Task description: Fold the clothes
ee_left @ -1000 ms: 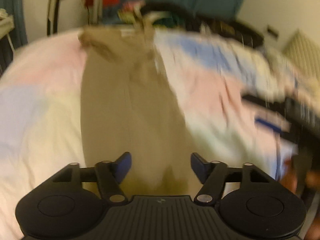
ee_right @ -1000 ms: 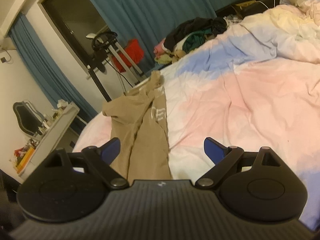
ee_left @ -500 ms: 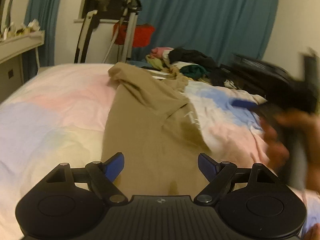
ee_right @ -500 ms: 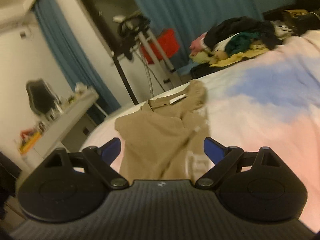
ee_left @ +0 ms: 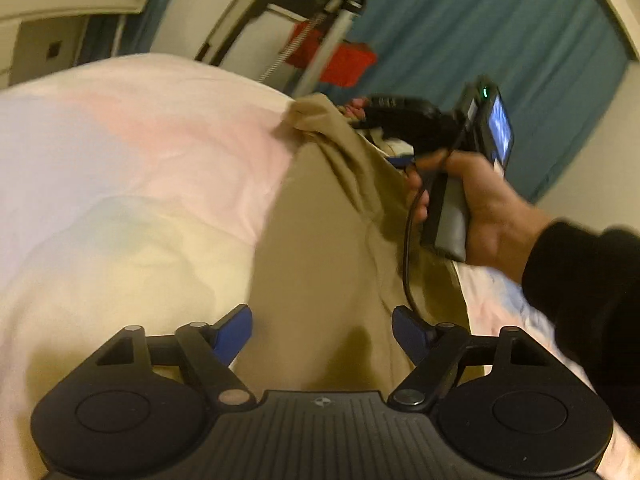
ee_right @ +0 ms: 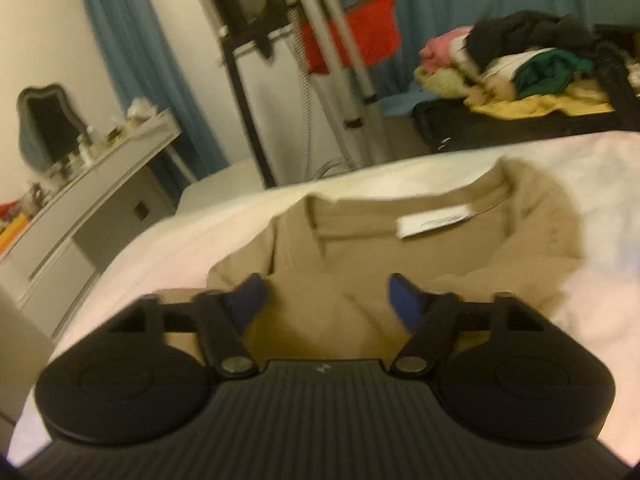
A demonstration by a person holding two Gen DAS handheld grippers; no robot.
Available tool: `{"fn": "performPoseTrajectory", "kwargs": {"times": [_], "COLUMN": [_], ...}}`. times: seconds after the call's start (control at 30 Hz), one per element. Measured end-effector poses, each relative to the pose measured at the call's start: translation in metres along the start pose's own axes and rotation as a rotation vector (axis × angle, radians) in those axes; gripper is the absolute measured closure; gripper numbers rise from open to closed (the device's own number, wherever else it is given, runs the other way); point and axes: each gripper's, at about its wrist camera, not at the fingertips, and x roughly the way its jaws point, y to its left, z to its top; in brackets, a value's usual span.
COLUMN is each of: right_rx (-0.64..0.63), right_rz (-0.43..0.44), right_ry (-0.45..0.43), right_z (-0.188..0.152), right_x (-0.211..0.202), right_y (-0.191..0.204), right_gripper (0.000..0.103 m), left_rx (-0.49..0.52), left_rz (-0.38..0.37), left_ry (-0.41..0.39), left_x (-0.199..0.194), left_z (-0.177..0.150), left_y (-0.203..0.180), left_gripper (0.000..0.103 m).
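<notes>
Fingers [ee_left: 234, 330] of the left gripper [ee_left: 322, 334], blue-padded on black arms, stand released and well apart over the near end of the tan cotton T-shirt [ee_left: 320, 264], no pad pressing the cloth. The right gripper [ee_right: 324, 300] has its 2 blue pads [ee_right: 402, 300] apart as well; its jaws have just been closing, with tan fabric seen in the gap between them, but no pad visibly grips it. In the right wrist view that gripper sits just near of the shirt's collar, where a white rectangular neck label [ee_right: 436, 222] shows, facing up. In the left wrist view the person's right hand [ee_left: 480, 204], in a black sleeve [ee_left: 588, 292], holds the right gripper's handle at the far right edge of the shirt. The shirt lies lengthwise, partly folded over itself, on a pastel pink, blue and yellow bed cover [ee_left: 120, 168]. Beyond the bed stand a silver tripod [ee_right: 340, 52], teal curtains [ee_left: 500, 40], a white dresser [ee_right: 100, 184] at the left and a heap of mixed clothes [ee_right: 520, 64] at the far right.
</notes>
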Motion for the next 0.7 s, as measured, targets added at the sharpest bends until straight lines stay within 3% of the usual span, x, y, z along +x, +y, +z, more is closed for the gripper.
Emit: {"fn": "performPoseTrajectory", "kwargs": {"times": [0.1,0.2,0.37,0.47,0.7], "right_rx": [-0.099,-0.046,0.008,0.035,0.181], "right_rz": [0.027,-0.041,-0.249,-0.376,-0.483], "right_ry": [-0.006,-0.135,-0.356,-0.365,-0.329], "right_z": [-0.014,-0.019,-0.010,-0.002,-0.003], "right_x": [0.001,-0.020,-0.057,-0.056,-0.054], "right_y": [0.016,0.019,0.021,0.006,-0.024], "right_gripper": [0.096,0.097,0.097,0.097,0.092], "left_rx": [-0.057,-0.049,-0.026,-0.025,0.043], "left_rz": [-0.006,0.004,0.036,0.069,0.122], "left_ry": [0.001,-0.008,-0.009,-0.005,0.007], "left_x": [-0.002,-0.008,-0.019,-0.020,-0.022], "left_z": [0.003,0.003,0.001,0.001,-0.004], "left_y": [0.007,0.004,0.003,0.006,0.002], "left_gripper": [0.027,0.027,0.027,0.027,0.027]}}
